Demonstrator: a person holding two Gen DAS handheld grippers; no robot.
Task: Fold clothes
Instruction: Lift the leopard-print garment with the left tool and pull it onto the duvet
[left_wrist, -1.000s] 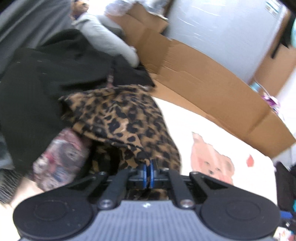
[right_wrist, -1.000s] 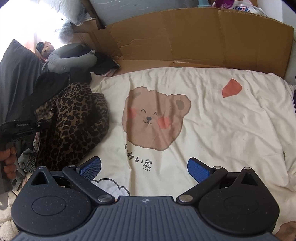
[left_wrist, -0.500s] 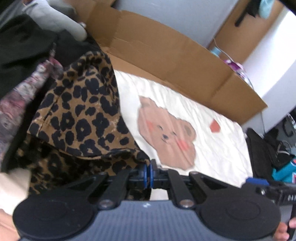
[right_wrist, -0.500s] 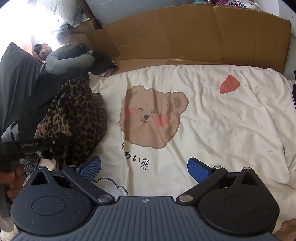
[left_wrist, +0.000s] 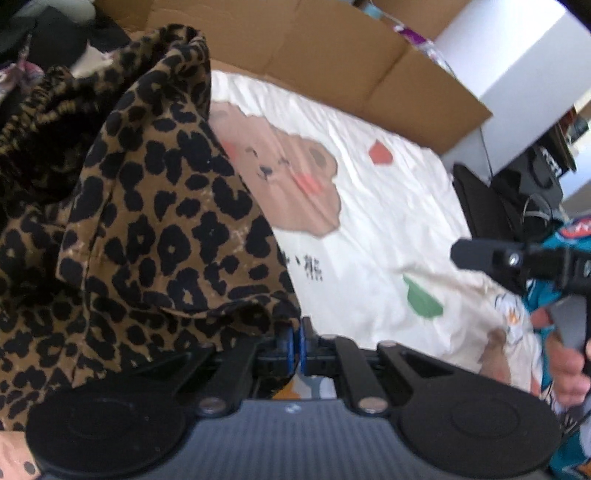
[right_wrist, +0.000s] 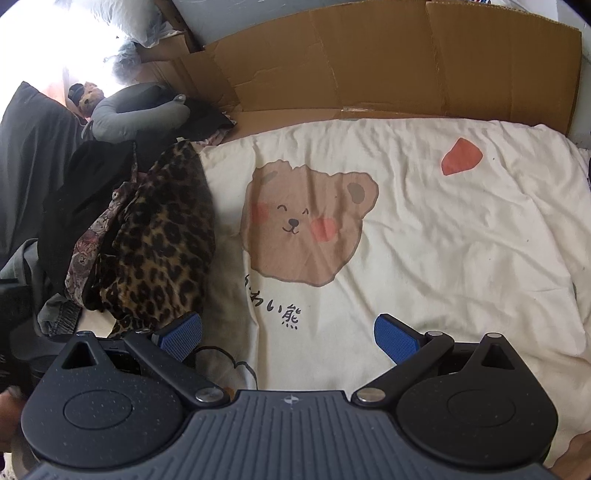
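A: In the left wrist view, what is held?

B: The left claw is clamped nearly shut on a hem of the leopard-print garment. The cloth is draped up from the pads towards 10 o'clock, over the left half of the picture. The bear-print bedsheet is spread from the centre out to 3 o'clock, and part of the right claw is seen at 3 o'clock, with a hand below it.

A: What could go wrong?

B: Only a thin edge seems to be pinched, so it could be lost if the garment is snagged by the pile behind it. Other clothes could also be dragged onto the sheet along with it.

A: And the right wrist view?

B: The right claw is held wide, with nothing between its blue pads. The leopard-print garment is seen at 9 o'clock, at the left edge of the bedsheet, against a heap of dark clothes and a floral piece. A grey neck pillow is lying at 10 o'clock.

A: Any containers?

B: Only flattened cardboard is stood along the far edge of the bed at 12 o'clock; nothing is held in it. A second corner has not yet been taken, so the garment may be laid down bunched rather than flat.
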